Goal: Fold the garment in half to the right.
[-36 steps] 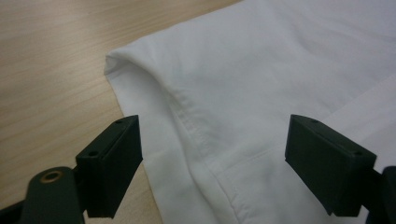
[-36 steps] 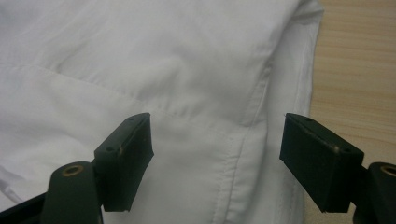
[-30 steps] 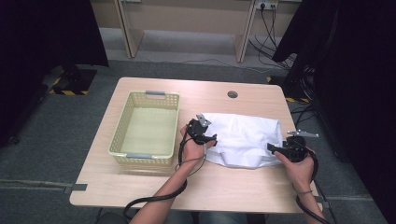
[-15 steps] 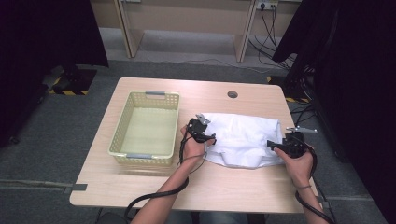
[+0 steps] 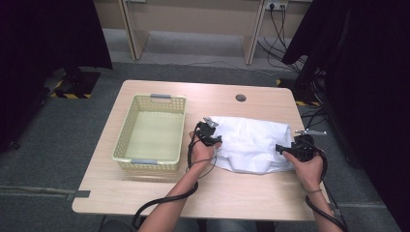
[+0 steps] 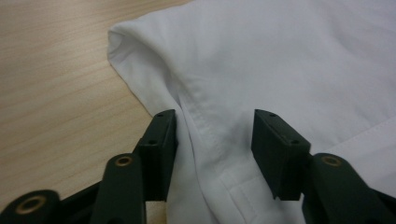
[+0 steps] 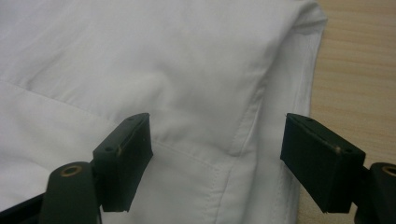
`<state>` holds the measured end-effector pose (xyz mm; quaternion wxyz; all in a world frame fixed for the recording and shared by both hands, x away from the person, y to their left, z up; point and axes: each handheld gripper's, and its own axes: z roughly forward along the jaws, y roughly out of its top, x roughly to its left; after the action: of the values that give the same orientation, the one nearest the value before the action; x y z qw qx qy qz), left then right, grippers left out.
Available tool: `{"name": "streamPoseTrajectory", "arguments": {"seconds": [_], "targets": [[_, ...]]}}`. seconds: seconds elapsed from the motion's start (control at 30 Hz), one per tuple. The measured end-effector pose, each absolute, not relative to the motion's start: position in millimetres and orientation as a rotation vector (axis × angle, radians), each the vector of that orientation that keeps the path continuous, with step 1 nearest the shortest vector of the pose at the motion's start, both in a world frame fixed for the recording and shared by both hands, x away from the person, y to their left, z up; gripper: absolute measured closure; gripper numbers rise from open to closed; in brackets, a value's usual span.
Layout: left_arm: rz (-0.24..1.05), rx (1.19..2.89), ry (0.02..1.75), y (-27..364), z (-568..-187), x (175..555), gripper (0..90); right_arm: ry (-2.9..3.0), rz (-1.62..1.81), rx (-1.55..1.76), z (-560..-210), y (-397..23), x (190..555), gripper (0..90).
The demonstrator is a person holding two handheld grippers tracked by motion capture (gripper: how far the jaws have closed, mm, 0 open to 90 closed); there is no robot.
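Straddling one white cloth (image 5: 251, 142): two tools.

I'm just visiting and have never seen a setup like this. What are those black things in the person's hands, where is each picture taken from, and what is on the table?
There is no robot here. A person holds a black two-jaw tool in each hand: the left tool and the right tool.

One picture is taken from a camera fixed above the table, looking down. The other two come from small cameras riding on the tools, looking along their own jaws.

On the table lie a white garment and, to its left, a pale yellow basket.

The left tool's jaws have just been closing, with a fold of the garment's edge between them, not yet pinched. The right tool's jaws stand open over the cloth at the opposite edge. Nothing is held yet.
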<state>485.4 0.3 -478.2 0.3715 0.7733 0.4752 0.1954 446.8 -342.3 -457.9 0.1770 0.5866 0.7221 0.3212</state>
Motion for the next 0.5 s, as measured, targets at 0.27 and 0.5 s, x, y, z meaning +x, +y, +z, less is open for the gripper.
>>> {"name": "streamPoseTrajectory", "arguments": {"seconds": [0.27, 0.5], "targets": [[0.483, 1.967, 1.203, 0.4, -479.1, 485.5, 70.9, 2.057, 0.906, 1.652, -456.8, -338.9, 450.8, 26.6], [0.476, 1.974, 1.179, -0.9, -479.1, 484.8, 80.2, 2.069, 0.879, 1.653, -459.5, -335.2, 453.8, 27.4]]}}
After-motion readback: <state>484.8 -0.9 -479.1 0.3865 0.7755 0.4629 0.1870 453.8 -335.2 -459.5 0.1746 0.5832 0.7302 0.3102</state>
